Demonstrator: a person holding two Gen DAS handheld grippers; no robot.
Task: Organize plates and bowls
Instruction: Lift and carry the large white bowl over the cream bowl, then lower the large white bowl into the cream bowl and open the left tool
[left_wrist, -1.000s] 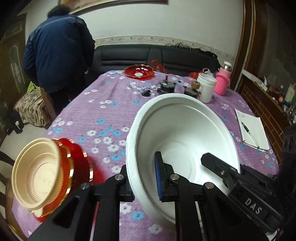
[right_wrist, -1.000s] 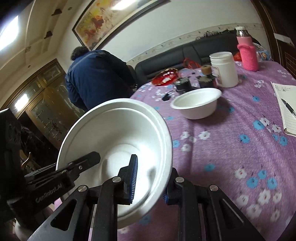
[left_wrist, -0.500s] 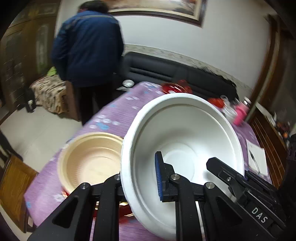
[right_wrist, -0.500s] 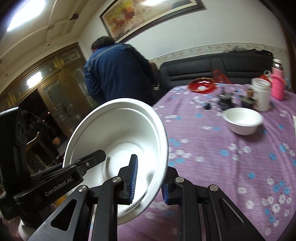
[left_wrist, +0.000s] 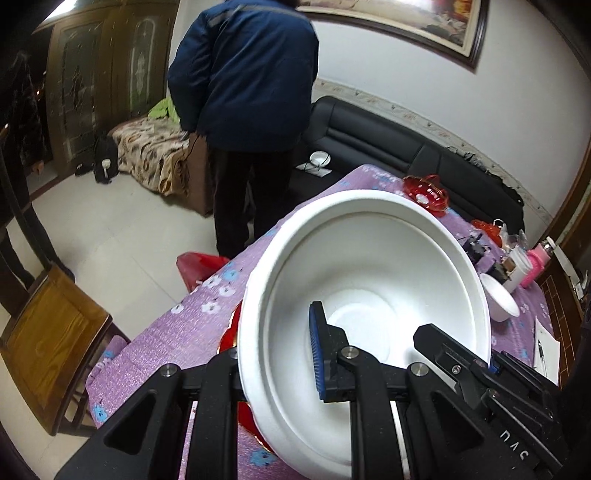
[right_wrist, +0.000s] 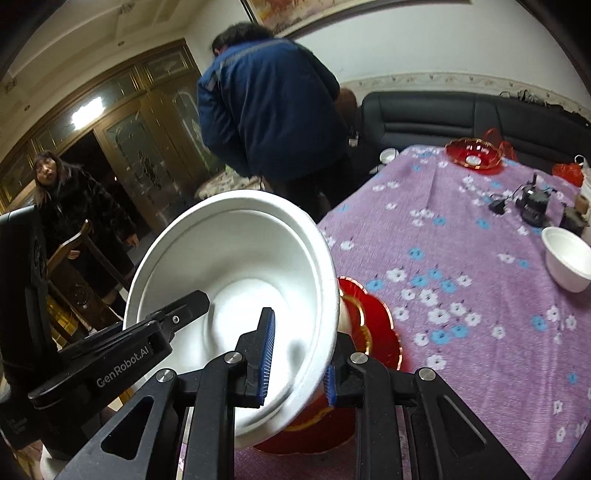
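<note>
Both grippers hold one large white foam bowl (left_wrist: 369, 266) by opposite sides of its rim; it also shows in the right wrist view (right_wrist: 236, 258). My left gripper (left_wrist: 280, 354) is shut on its left rim. My right gripper (right_wrist: 299, 358) is shut on its right rim. The bowl hangs tilted above a red gold-trimmed plate stack (right_wrist: 373, 325) at the table's near corner, whose edge peeks out in the left wrist view (left_wrist: 231, 332). A smaller white bowl (right_wrist: 569, 258) stands farther right on the table. A red glass dish (right_wrist: 472, 153) sits at the far end.
The purple flowered tablecloth (right_wrist: 461, 258) covers the table. A man in a blue jacket (left_wrist: 243, 74) stands by the far-left edge, and a woman (right_wrist: 70, 206) by a wooden chair (left_wrist: 48, 332). Chargers, cups, a pink bottle (left_wrist: 535, 262) and a notebook (left_wrist: 546, 350) lie at the right.
Both grippers carried the white bowl left toward the table's near corner; it now hangs over the red plate stack and hides the tan bowl on it.
</note>
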